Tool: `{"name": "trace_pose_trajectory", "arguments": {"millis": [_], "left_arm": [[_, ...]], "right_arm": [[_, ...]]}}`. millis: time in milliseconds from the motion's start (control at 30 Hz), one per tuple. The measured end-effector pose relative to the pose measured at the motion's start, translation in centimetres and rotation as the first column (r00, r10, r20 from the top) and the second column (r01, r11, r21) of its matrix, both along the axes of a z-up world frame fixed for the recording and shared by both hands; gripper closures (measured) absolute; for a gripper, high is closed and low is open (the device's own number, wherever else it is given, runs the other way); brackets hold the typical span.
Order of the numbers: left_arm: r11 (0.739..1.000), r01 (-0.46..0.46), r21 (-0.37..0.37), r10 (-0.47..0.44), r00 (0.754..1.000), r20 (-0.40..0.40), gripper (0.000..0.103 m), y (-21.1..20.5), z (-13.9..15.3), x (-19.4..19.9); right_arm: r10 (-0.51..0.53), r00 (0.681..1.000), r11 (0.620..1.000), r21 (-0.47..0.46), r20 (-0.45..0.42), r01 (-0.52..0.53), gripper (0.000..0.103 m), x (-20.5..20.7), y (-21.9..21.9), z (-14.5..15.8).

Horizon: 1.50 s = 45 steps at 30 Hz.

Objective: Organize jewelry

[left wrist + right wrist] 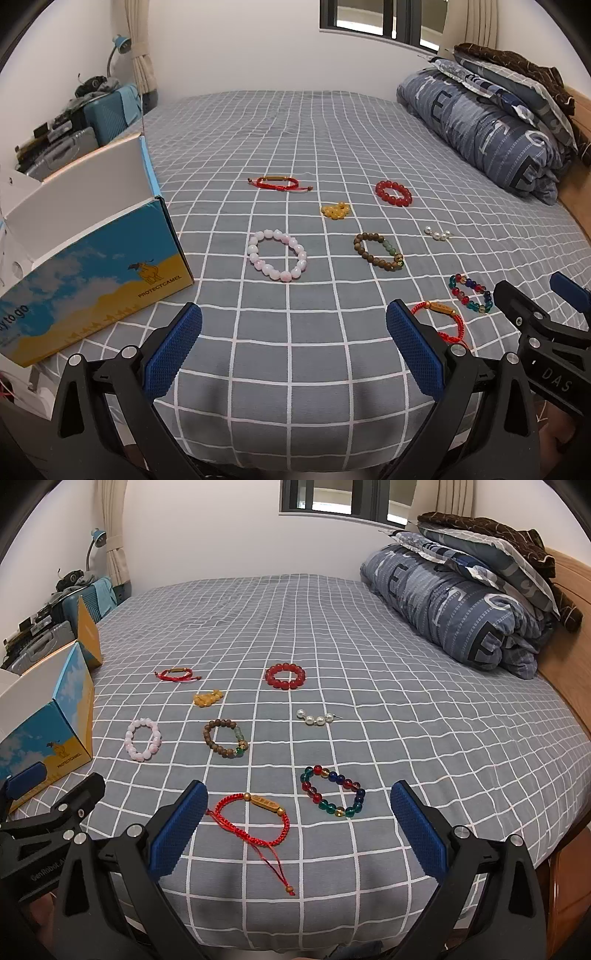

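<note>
While both tools hover low over the near edge of the bed (pixel 332 627), we hold the right gripper (pixel 297 829) and left gripper (pixel 293 350) released, jaws spread wide and grasping nothing. Nearest lies the red cord bracelet (pixel 255 821), just ahead of the right jaws; we judge a straight descent, pinching its gold bar, works best. Beyond sit 7 more pieces, then the open box (pixel 92 266) at left.
</note>
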State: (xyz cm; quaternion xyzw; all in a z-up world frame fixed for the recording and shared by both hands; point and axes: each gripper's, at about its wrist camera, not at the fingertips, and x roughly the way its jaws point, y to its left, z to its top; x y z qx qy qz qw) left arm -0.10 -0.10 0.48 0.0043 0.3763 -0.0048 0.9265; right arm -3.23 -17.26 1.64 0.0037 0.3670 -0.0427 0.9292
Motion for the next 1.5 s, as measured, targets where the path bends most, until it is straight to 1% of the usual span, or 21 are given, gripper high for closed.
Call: {"name": "trace_pose_trajectory", "arguments": {"millis": [233,1167,1500], "left_arm": [[1.0,0.0,0.008,0.0,1.0,0.016,0.006,0.0,0.26,-0.2],[1.0,-0.007,0.005,0.007,1.0,0.019,0.006,0.25,0.34,-0.3],[1.0,-0.011,-0.008,0.011,1.0,0.015,0.006,0.44,0.43,-0.17]], "right_arm": [[0.001,1.0,1.0,0.0,0.001,-0.001,0.008,-0.02,0.01,0.03],[0.002,1.0,1.0,-0.005,0.001,-0.002,0.008,0.02,0.22,0.01],[-0.003,1.0,1.0,-0.01,0.003,0.003,0.008,-0.02,-0.06,0.02]]}}
